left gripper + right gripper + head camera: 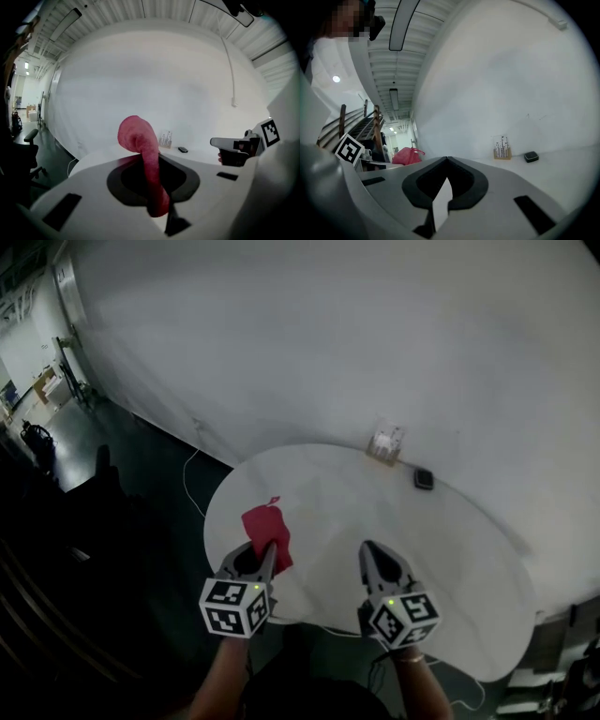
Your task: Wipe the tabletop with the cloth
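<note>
Your left gripper (262, 557) is pinching the red cloth (266, 527) between its jaws. The cloth's long axis runs straight ahead from the tips, over the table (441, 549) near its left edge. Whether it touches the top, you can't tell. Most of the bare tabletop lies to the right and ahead, so that is probably where the sweep goes. Your right gripper (373, 557) is pressed together on nothing, off to the cloth's right.

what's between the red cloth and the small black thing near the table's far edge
Nothing: in the head view the white tabletop is bare between the red cloth and the small black thing.
</note>
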`<action>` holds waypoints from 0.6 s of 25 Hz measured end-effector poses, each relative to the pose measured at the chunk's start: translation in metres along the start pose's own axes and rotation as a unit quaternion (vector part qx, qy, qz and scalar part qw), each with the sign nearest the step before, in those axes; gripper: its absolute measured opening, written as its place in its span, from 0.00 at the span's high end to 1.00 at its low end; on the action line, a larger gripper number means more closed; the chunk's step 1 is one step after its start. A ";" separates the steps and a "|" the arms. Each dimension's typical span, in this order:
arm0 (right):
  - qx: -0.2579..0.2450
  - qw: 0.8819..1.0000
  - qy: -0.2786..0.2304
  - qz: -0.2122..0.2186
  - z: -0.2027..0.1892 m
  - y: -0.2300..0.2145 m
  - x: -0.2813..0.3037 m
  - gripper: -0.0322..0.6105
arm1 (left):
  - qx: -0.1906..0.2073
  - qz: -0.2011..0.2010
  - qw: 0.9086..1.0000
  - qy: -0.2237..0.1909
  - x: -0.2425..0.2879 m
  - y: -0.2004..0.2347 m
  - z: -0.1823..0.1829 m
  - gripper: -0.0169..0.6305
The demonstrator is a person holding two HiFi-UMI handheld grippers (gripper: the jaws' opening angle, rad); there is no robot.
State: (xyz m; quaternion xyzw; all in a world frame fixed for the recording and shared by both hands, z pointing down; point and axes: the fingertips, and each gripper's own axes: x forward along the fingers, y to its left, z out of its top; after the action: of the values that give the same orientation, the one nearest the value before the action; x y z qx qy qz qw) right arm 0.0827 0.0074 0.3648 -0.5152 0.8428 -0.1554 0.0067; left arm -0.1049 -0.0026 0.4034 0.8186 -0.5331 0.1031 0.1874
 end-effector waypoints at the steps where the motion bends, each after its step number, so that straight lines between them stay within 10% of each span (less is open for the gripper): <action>1: 0.000 1.000 -0.001 -0.005 0.003 -0.001 0.009 0.95 | 0.001 -0.007 1.000 0.002 0.009 0.007 0.005 0.90; 15: 0.008 0.995 0.001 -0.096 0.014 -0.059 0.074 0.95 | 0.005 -0.086 0.995 0.041 0.128 0.029 0.041 0.90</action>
State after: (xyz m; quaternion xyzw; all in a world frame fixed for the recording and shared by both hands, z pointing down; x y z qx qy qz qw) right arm 0.1017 -0.0851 0.3780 -0.5938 0.7880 -0.1624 -0.0048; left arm -0.0798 -0.1374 0.4189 0.8573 -0.4521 0.1230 0.2133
